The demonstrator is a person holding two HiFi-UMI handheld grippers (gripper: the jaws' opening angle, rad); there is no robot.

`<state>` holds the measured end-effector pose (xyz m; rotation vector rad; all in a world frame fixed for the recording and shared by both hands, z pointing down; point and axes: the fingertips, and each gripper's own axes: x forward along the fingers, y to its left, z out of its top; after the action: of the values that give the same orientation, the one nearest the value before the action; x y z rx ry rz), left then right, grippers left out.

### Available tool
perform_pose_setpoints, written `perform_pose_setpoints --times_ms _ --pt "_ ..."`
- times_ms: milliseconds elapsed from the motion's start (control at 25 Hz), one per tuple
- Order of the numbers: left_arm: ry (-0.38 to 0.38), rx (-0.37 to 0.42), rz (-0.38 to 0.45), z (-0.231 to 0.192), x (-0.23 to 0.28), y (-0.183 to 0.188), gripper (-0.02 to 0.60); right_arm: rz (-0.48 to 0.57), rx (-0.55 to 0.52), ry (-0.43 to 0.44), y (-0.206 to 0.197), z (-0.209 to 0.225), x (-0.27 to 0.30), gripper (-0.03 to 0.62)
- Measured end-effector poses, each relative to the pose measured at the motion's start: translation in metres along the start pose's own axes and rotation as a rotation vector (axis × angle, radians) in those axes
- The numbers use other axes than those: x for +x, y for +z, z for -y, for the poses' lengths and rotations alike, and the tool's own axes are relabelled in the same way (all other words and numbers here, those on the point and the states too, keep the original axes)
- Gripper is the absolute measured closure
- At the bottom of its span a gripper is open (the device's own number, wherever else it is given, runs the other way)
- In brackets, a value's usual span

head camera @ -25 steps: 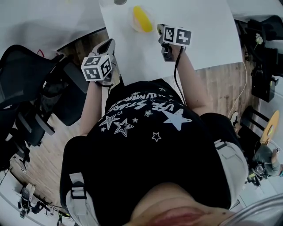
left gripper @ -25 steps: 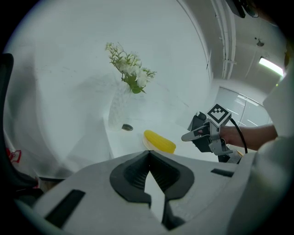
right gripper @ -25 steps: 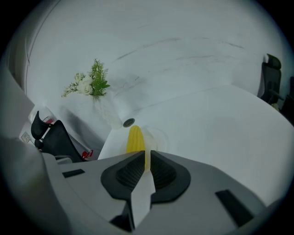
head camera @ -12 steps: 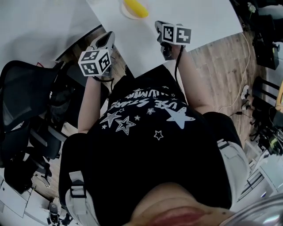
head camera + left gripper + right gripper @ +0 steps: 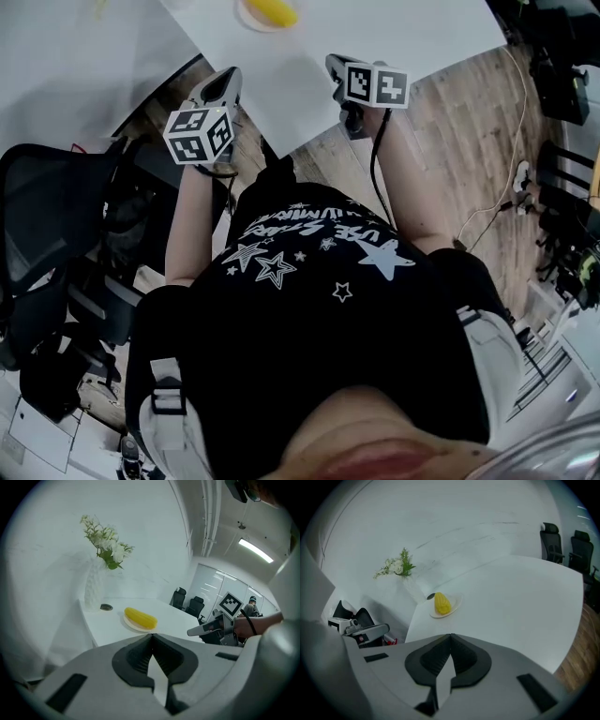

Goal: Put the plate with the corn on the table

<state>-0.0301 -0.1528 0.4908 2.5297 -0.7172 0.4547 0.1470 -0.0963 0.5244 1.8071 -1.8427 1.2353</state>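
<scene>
Round white plate (image 5: 253, 21) with the yellow corn cob (image 5: 272, 11) rests on the white table (image 5: 394, 28), at twelve o'clock.
The grey left gripper (image 5: 225, 82) at the plate's seven o'clock and the right gripper (image 5: 336, 66) at four have their jaws pressed together, empty; the placing looks done.

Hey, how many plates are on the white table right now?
1. The plate, holding the corn, sits on the table near its corner by the flower vase. Both gripper views show most of the tabletop; no second plate appears.
</scene>
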Motion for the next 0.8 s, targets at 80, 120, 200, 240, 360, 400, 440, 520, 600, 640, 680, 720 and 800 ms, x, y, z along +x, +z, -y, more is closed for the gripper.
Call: perform_pose_setpoints --times_ms 80,120,200,240,360,400,440,520,600,640,680,720,800 --pt "-0.006 0.014 0.002 0.014 -0.005 -0.004 0.575 0.007 0.016 0.012 -0.012 -0.002 -0.009 0.588" --pt "-0.008 0.014 0.000 0.020 -0.008 -0.008 0.575 0.010 0.023 0.017 -0.019 -0.004 -0.015 0.588" --pt "-0.016 0.012 -0.010 0.036 -0.015 -0.020 0.575 0.013 0.034 0.023 -0.035 -0.007 -0.029 0.588" --pt "-0.027 0.018 -0.020 0.044 -0.020 -0.027 0.575 0.014 0.039 0.027 -0.044 -0.010 -0.036 0.588" --pt "-0.057 0.066 -0.043 0.068 -0.039 -0.044 0.575 0.030 0.053 0.036 -0.070 -0.019 -0.061 0.588" --pt "-0.060 0.075 -0.042 0.075 -0.047 -0.047 0.575 0.037 0.057 0.036 -0.078 -0.021 -0.069 0.588" --pt "-0.061 0.074 -0.036 0.081 -0.054 -0.051 0.575 0.043 0.062 0.035 -0.086 -0.023 -0.076 0.588" --pt "-0.060 0.057 -0.024 0.092 -0.069 -0.059 0.575 0.052 0.075 0.036 -0.101 -0.027 -0.089 0.588" --pt "-0.061 0.054 -0.019 0.103 -0.080 -0.067 0.575 0.060 0.085 0.041 -0.113 -0.031 -0.099 0.588" --pt "-0.062 0.055 -0.018 0.107 -0.084 -0.070 0.575 0.062 0.086 0.044 -0.118 -0.034 -0.102 0.588" --pt "-0.065 0.056 -0.017 0.111 -0.089 -0.074 0.575 0.063 0.085 0.046 -0.123 -0.037 -0.105 0.588" --pt "-0.066 0.057 -0.016 0.113 -0.095 -0.078 0.575 0.063 0.081 0.048 -0.128 -0.041 -0.107 0.588" --pt "-0.068 0.060 -0.013 0.121 -0.106 -0.083 0.575 0.069 0.075 0.049 -0.136 -0.047 -0.116 0.588"
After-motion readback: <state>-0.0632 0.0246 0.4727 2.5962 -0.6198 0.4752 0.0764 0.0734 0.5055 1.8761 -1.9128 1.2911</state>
